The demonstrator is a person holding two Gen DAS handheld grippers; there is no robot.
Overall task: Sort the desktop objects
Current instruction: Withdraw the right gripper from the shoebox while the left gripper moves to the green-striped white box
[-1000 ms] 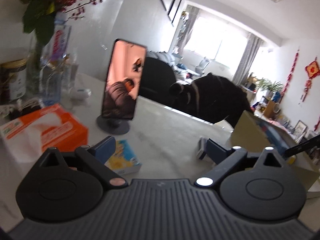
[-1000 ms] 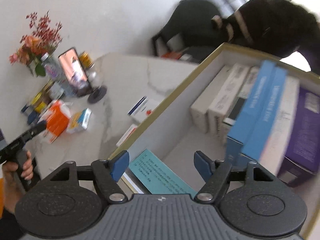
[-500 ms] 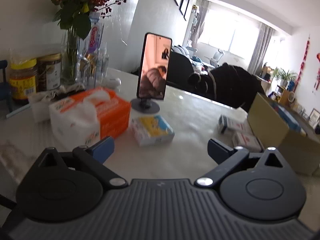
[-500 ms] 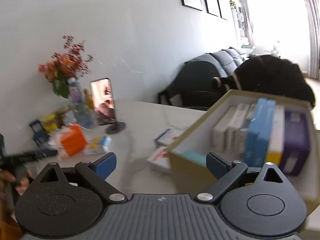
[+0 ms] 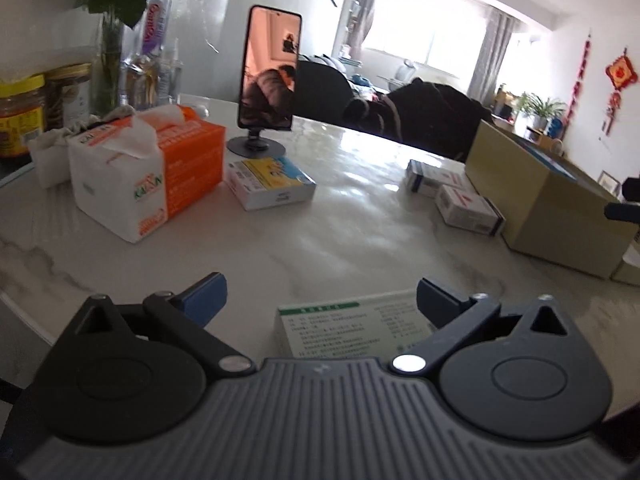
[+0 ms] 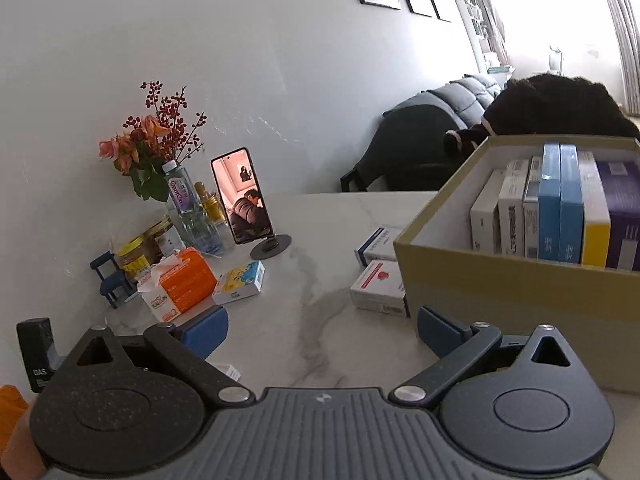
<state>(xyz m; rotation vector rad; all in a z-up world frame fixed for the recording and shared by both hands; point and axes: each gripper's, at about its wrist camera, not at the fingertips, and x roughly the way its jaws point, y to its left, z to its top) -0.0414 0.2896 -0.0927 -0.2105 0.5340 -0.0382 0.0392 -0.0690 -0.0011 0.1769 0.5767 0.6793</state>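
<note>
My left gripper [image 5: 320, 298] is open and low over the marble table, with a white and green medicine box [image 5: 352, 330] lying between its jaws, untouched. My right gripper [image 6: 322, 330] is open and empty, beside the tan cardboard box [image 6: 500, 280] that holds several upright medicine boxes [image 6: 560, 210]. A yellow and blue box [image 5: 270, 182] [image 6: 240, 282] lies near the phone stand. Two small white boxes, one with a red mark [image 5: 466, 204] [image 6: 378, 288] and one with blue [image 5: 426, 176] [image 6: 376, 242], lie against the cardboard box [image 5: 548, 200].
An orange and white tissue pack [image 5: 148, 170] [image 6: 178, 282] stands at the left. A phone on a stand [image 5: 270, 76] [image 6: 246, 196], a flower vase [image 6: 160, 152], bottles and jars [image 5: 20, 114] crowd the back left. A dark chair with clothes [image 5: 416, 114] stands behind the table.
My left gripper dropped lower and pulled back toward the table's near edge, so the green and white box came between its jaws. My right gripper rose out of the cardboard box and drew back.
</note>
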